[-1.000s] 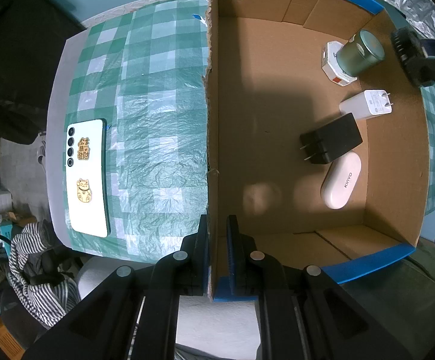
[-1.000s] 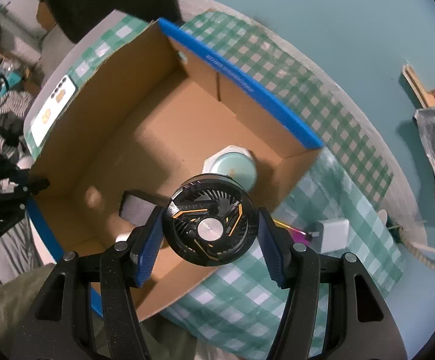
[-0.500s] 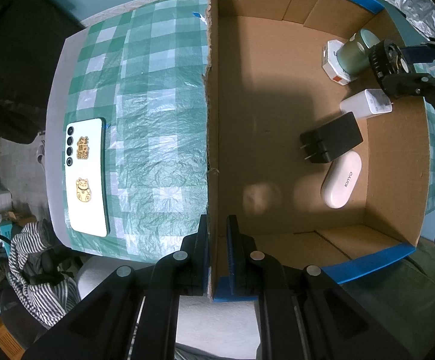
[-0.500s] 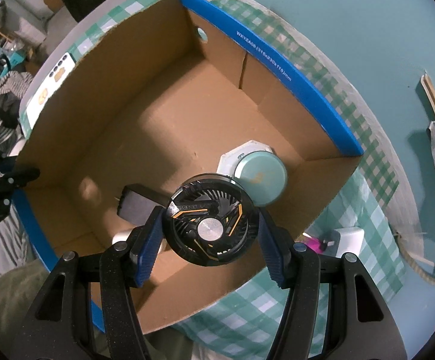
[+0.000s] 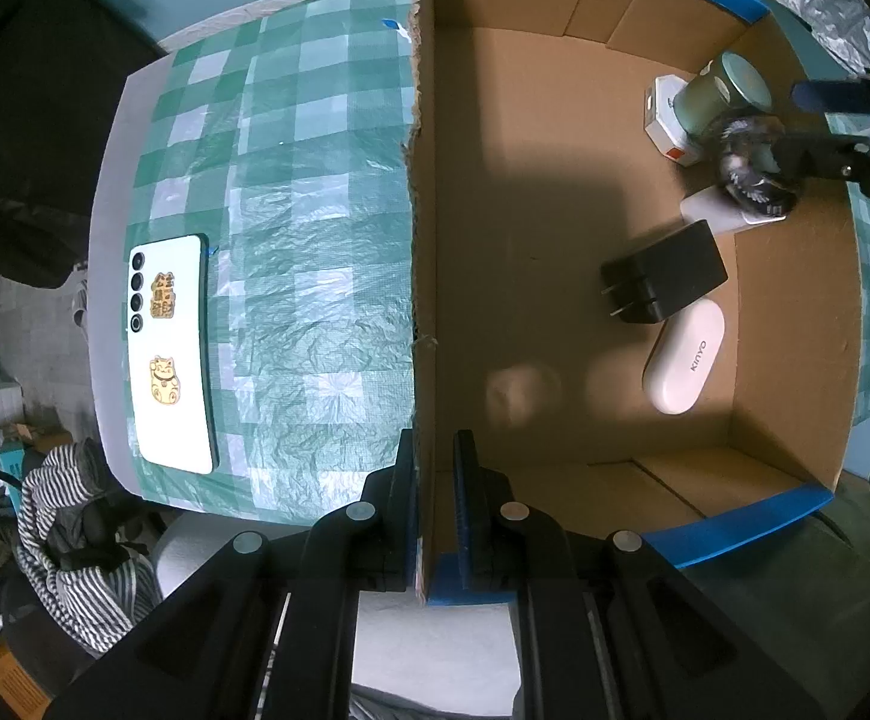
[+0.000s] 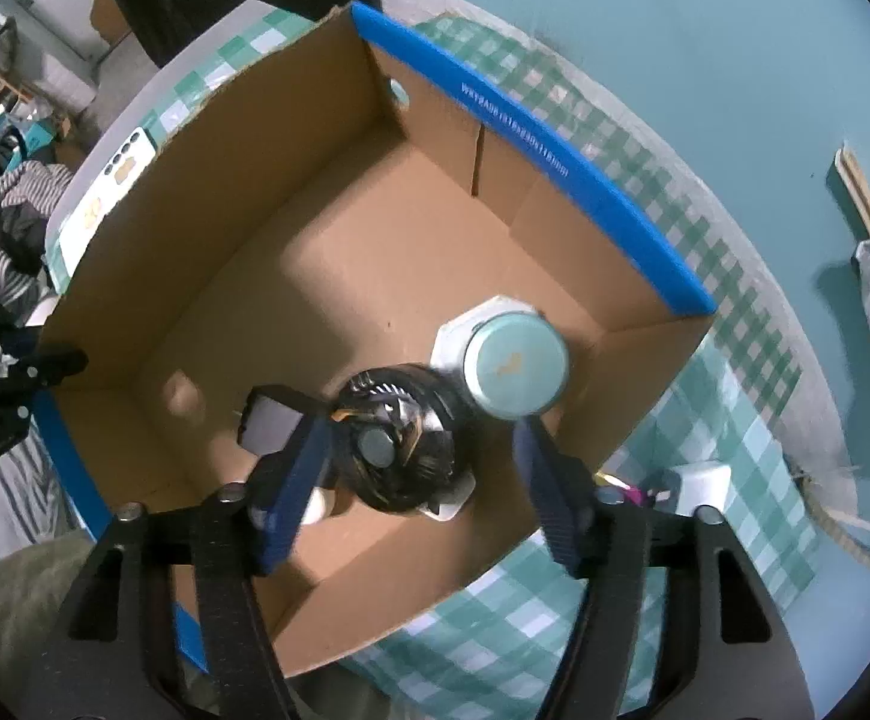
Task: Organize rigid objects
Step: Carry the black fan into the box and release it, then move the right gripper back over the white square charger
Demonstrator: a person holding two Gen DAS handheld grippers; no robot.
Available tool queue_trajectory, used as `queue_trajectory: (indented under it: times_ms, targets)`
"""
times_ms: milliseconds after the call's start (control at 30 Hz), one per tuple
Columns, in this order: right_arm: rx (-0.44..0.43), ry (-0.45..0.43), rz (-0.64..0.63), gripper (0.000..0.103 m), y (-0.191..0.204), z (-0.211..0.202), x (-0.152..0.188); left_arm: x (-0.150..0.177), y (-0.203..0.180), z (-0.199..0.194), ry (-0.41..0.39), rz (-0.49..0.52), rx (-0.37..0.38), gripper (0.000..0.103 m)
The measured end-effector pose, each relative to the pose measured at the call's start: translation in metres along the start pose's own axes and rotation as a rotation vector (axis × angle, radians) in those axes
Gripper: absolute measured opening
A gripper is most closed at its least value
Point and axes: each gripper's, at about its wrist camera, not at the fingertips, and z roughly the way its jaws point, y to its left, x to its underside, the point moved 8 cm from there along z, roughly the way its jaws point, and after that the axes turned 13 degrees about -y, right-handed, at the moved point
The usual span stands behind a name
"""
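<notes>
The right gripper (image 6: pixel 420 468) is opening over the box (image 6: pixel 327 312); the fan (image 6: pixel 396 447), blurred, seems to lie freed atop a white charger beside the jar (image 6: pixel 516 363). Best lift straight up. The left gripper (image 5: pixel 435 510) clamps the box wall.

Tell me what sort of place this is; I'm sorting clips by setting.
Probably a lived-in home room, not a lab: a green-and-white checked plastic tablecloth covers the table, striped clothing lies heaped beside it, and a brown cardboard box holds chargers.
</notes>
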Motion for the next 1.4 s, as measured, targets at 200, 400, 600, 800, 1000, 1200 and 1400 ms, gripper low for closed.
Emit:
queue_trajectory:
  times_ms: [200,400,600,800,1000,1200,1400]
  targets:
    - [-0.009,-0.012,0.044,0.070,-0.006,-0.010,-0.003,-0.002,0.000,-0.001,-0.001,-0.001,0.001,0.010]
    - [0.002,-0.026,0.122,0.070,-0.023,-0.026,0.000,-0.002,0.000,-0.001,0.000,0.000,0.001,0.010]
    - [0.032,-0.032,0.186,0.071,-0.048,-0.041,0.008,-0.003,0.000,-0.002,-0.002,-0.001,0.003,0.010]
    - [0.064,-0.023,0.275,0.071,-0.084,-0.048,0.023,-0.003,-0.001,-0.002,-0.002,0.001,0.000,0.010]
    - [0.111,0.004,0.369,0.071,-0.121,-0.045,0.039,-0.003,-0.001,-0.002,-0.003,0.003,-0.001,0.010]
    - [0.137,0.045,0.486,0.071,-0.158,-0.031,0.059,-0.003,-0.001,-0.003,-0.004,0.004,-0.002,0.010]
    - [0.137,0.093,0.674,0.071,-0.192,-0.008,0.079,-0.002,0.000,-0.004,-0.003,0.003,-0.003,0.010]
